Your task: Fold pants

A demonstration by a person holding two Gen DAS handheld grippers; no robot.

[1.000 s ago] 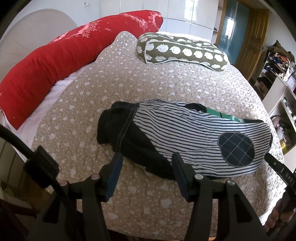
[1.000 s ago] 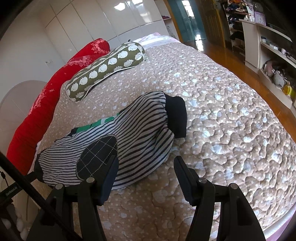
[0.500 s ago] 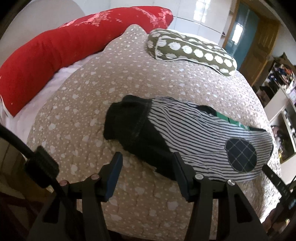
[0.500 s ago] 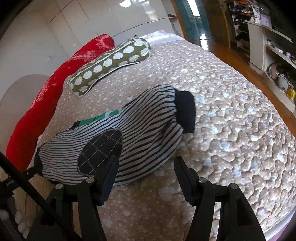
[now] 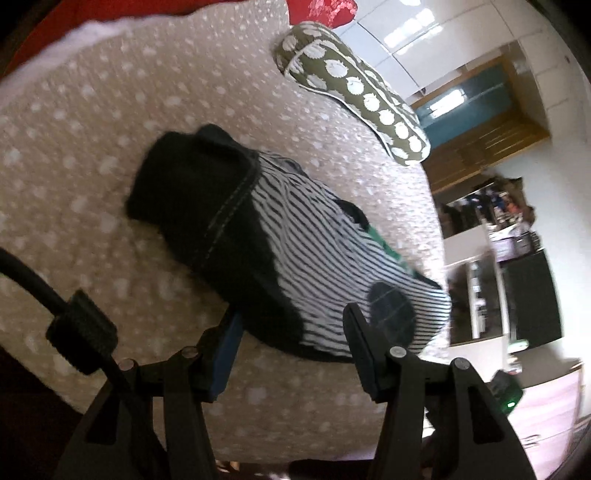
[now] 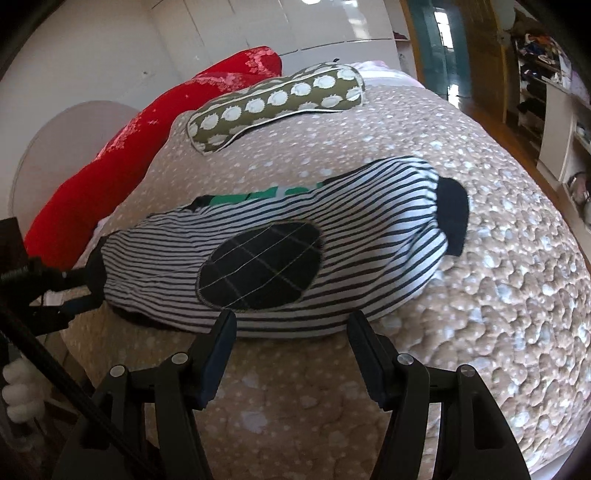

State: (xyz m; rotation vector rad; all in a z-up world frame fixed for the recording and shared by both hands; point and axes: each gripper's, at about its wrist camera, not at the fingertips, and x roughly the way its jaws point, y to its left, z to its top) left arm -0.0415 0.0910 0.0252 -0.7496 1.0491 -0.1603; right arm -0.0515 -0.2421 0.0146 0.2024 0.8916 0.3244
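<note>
Both grippers have closed in on striped pants (image 6: 332, 236)' near edge: left gripper (image 5: 291, 325) tilted, right gripper (image 6: 290, 325) level, jaws apart, grasp seems imminent.

A bed covered by a beige quilt (image 6: 461, 177) with pale spots fills both views. An olive bolster pillow (image 6: 280, 105) printed with white rounded shapes lies across its far end. Just behind it stretches a long red cushion (image 6: 147, 147). White cupboard doors (image 6: 288, 26) line the wall beyond. Cluttered white shelves (image 6: 554, 96) stand beside a wooden floor (image 6: 476, 107).
</note>
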